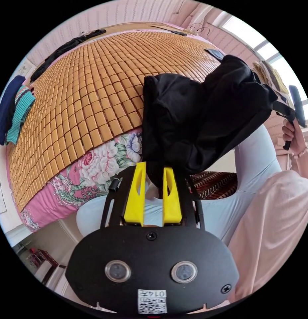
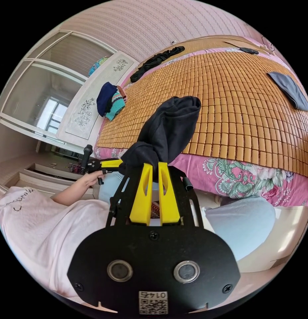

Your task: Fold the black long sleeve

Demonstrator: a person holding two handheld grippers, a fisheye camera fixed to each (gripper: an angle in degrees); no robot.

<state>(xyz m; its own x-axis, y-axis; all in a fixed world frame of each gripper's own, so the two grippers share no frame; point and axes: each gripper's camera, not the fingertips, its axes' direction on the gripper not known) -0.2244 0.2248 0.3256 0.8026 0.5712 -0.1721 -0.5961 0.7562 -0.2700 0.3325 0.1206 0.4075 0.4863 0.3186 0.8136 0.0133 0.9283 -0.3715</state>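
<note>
Both pairs of fingers pinch the shirt [image 1: 200, 119], which hangs bunched between left gripper [image 1: 154, 176] and right gripper [image 2: 153, 172], bed [image 2: 247, 109] just ahead.

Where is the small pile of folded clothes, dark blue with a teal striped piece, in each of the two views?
Left gripper view: the pile of folded clothes lies at the far left edge of the picture, on the edge of the bamboo mat.
Right gripper view: it lies upper left of centre, by the mat's corner.
Shared landmark: the long black garment lying along the mat's far edge.
</note>
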